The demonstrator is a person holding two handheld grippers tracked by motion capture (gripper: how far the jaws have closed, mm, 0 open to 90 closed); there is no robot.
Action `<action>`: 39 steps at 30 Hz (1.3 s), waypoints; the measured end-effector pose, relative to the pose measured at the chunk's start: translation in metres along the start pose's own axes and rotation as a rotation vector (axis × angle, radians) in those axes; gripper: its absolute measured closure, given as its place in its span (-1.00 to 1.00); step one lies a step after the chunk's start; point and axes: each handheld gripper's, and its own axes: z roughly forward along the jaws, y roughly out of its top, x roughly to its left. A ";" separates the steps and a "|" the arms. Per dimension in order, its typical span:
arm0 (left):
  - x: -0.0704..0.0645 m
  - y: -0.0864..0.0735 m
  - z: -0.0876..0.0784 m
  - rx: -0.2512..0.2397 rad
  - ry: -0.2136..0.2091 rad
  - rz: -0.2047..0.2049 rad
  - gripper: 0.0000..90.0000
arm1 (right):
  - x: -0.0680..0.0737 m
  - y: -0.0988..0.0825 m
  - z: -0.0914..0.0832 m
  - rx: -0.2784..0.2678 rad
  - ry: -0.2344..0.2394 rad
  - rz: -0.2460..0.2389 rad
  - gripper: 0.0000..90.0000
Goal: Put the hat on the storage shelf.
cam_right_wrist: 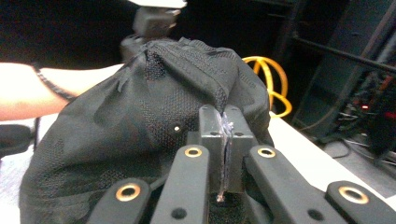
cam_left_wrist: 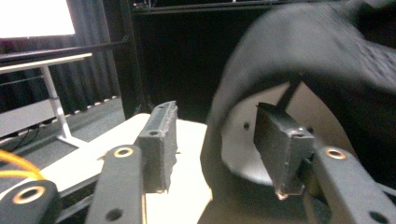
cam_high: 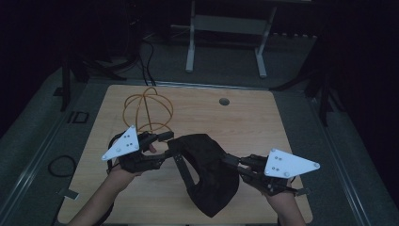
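My left gripper view blurs the black bag [cam_left_wrist: 299, 51]; my right pads [cam_right_wrist: 211, 135] hide whatever fabric they pinch.

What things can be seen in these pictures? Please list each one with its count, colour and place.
bag: one, black mesh fabric, front middle of the table, between the two grippers
cable: one, orange, coiled, far left of the table
table: one, light wood, with a small round hole near its far edge
desk frame: one, white, on the floor beyond the table
left hand-held gripper: one, black, jaws apart beside the bag's edge
right hand-held gripper: one, black, jaws shut on the bag's fabric
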 end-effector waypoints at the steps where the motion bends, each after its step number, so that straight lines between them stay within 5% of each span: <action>1: 0.000 -0.002 -0.003 0.005 0.006 0.002 0.10 | -0.002 0.001 -0.001 -0.004 -0.016 0.003 0.98; 11: -0.005 -0.039 -0.039 0.077 0.074 -0.065 -0.14 | -0.023 0.016 0.007 -0.003 -0.145 0.007 0.98; 17: -0.008 -0.065 -0.067 0.099 0.184 -0.128 -0.27 | -0.040 0.026 0.023 0.006 -0.198 0.008 0.98; 24: -0.020 -0.102 -0.084 0.209 0.310 -0.201 -0.93 | -0.064 0.040 0.061 0.030 -0.241 0.015 0.98; 30: -0.032 -0.131 -0.099 0.226 0.436 -0.221 -0.96 | -0.079 0.047 0.094 0.064 -0.265 0.012 0.98; 39: -0.031 -0.147 -0.102 0.204 0.416 -0.252 -0.96 | -0.089 0.063 0.145 0.110 -0.270 -0.009 0.98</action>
